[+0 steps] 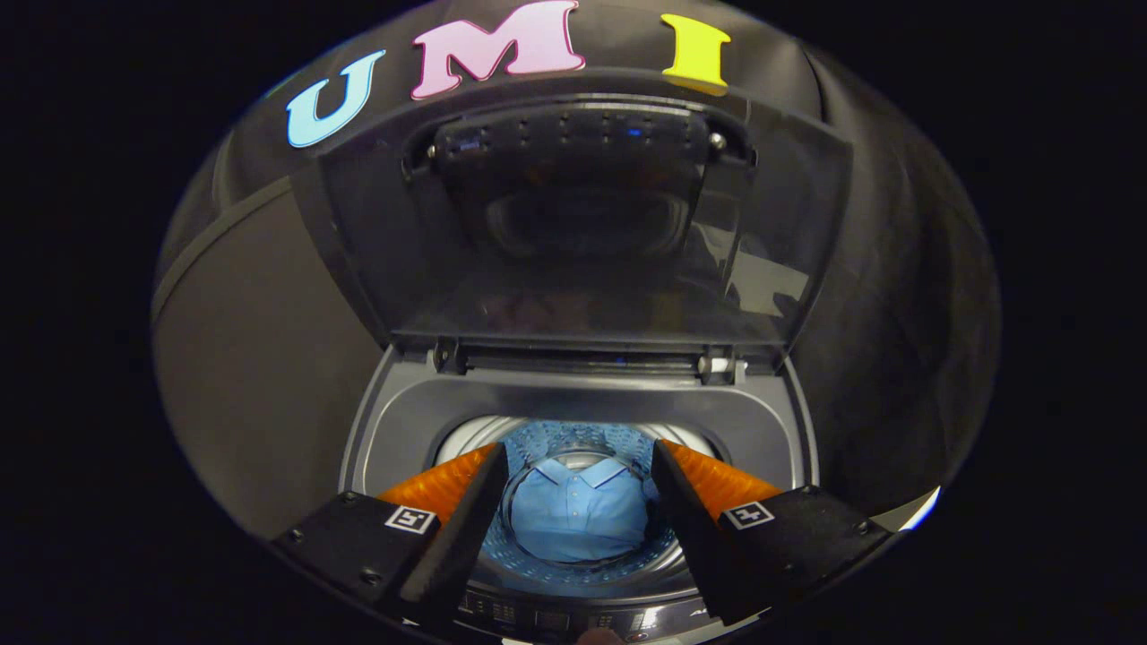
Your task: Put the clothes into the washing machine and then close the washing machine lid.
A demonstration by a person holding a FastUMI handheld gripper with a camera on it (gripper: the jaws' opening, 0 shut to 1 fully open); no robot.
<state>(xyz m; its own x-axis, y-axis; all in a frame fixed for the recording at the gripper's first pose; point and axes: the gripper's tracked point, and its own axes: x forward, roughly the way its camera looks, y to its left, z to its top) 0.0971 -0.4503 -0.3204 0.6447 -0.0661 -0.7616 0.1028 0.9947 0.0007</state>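
Note:
A top-loading washing machine (573,421) stands right below me with its dark see-through lid (582,242) raised upright at the back. Down in the perforated drum (582,564) lies a light blue collared shirt (578,515), folded flat on the bottom. My gripper (578,461) hovers above the drum mouth, open, its two fingers spread to either side of the shirt far below and nothing held between them.
The machine's control panel (556,618) runs along the front edge beneath the fingers. The lid's hinges (587,363) sit at the rear of the grey top rim. Black booth cloth hangs behind and to both sides of the machine.

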